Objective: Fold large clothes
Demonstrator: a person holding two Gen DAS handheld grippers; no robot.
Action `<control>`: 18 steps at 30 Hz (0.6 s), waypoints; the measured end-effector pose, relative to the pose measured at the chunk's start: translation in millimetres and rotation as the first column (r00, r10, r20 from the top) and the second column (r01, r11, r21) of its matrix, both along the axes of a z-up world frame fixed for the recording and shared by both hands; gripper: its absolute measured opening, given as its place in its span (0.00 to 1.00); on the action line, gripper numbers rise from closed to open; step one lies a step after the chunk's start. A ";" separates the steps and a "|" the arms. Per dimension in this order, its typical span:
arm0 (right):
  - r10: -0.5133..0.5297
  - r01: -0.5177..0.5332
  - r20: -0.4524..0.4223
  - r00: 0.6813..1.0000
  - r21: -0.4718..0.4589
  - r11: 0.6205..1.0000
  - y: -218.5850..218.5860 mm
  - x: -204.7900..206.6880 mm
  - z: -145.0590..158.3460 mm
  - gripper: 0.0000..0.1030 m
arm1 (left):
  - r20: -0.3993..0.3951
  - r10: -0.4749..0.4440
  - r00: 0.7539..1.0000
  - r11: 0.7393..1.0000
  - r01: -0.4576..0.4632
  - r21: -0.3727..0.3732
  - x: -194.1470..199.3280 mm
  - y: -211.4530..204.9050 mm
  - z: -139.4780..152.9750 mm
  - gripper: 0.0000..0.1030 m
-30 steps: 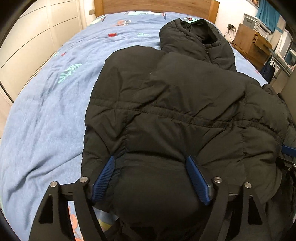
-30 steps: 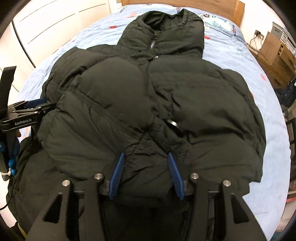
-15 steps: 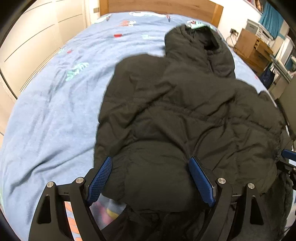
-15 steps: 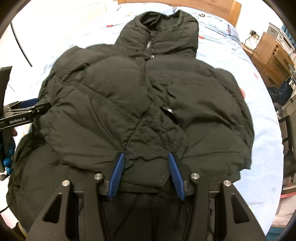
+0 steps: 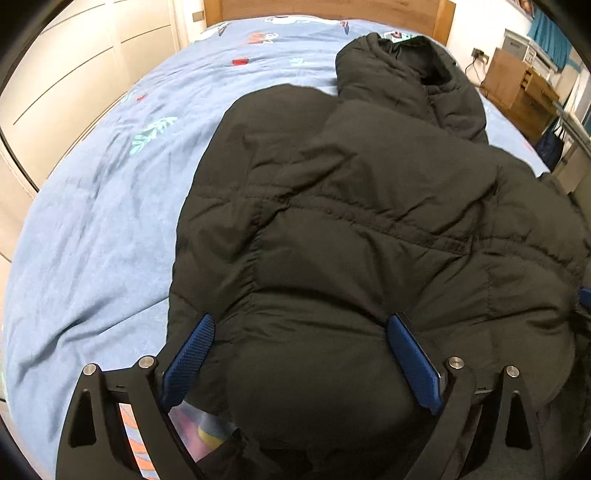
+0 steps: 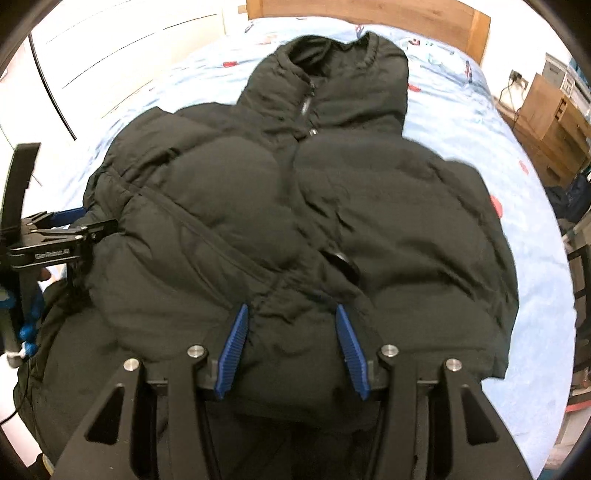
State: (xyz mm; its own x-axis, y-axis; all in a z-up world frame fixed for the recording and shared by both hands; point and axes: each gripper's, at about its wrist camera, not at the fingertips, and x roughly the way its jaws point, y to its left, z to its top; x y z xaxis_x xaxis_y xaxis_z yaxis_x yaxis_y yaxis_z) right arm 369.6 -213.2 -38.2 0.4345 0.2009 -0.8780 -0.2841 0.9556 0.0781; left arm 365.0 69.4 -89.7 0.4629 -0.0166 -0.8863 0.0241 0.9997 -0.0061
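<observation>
**Black puffer jacket drawn back toward both grippers on the bed**

Compared with a second ago, the jacket (image 6: 295,229) has been shifted a little: in the left wrist view its near edge is seen pulled slightly aside, so that a patterned patch of bedding is now uncovered below the left gripper (image 5: 301,365); in the right wrist view the garment has stayed in nearly the same place.

The jacket is laid flat on a bed (image 5: 103,206), front side up. Its long axis is run from the near hem, at the grippers, straight away to the hood (image 6: 332,74), which is pointed toward the wooden headboard (image 6: 369,14). A zip line is seen down the middle of the chest. The fabric is matte black, quilted into broad puffy panels with stitched seams and soft creases. The sleeves are folded in over the body, which gives a rounded, bulky outline.

The left gripper is held with its blue ribbed pads wide apart, a thick bulge of hem fabric lying between them. The right gripper (image 6: 295,350) is likewise parted, its pads set on either side of a fold of the hem near the zip; whether the cloth is actually pinched cannot be told.

The bed is covered by a light blue sheet with small printed motifs. A wooden cabinet (image 6: 550,125) stands at the far right.
</observation>
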 end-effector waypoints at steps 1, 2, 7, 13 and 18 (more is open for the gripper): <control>0.000 0.000 0.000 1.000 -0.003 1.000 -1.7 -2.1 -0.7 0.47 | -0.003 0.001 1.000 1.000 -0.001 0.005 -0.9 1.1 1.3 0.91; 0.001 -0.001 -0.002 1.000 -0.016 1.000 -4.9 -4.8 -2.0 0.47 | -0.008 0.003 1.000 1.000 -0.003 0.011 -2.6 2.5 2.2 0.91; -0.005 0.006 -0.030 1.000 0.003 1.000 -28.3 -10.4 -0.7 0.47 | -0.032 0.009 0.999 1.000 -0.008 0.018 -7.0 10.4 15.1 0.91; -0.003 0.003 -0.028 1.000 0.017 1.000 -46.0 -3.6 13.0 0.47 | 0.018 0.012 1.000 0.999 -0.013 0.034 11.9 29.4 50.5 0.91; -0.031 0.031 0.005 0.999 0.054 0.998 -59.1 25.2 34.2 0.47 | 0.076 -0.007 0.997 1.000 0.007 0.007 62.8 36.6 83.9 0.91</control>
State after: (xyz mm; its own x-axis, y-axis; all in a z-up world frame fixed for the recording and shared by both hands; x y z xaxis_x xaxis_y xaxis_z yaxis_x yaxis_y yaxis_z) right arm 394.8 -272.3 -3.9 0.4462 0.2344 -0.8637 -0.2548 0.9584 0.1284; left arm 427.7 106.0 -5.7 0.5284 -0.0143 -0.8489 0.0314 0.9995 0.0028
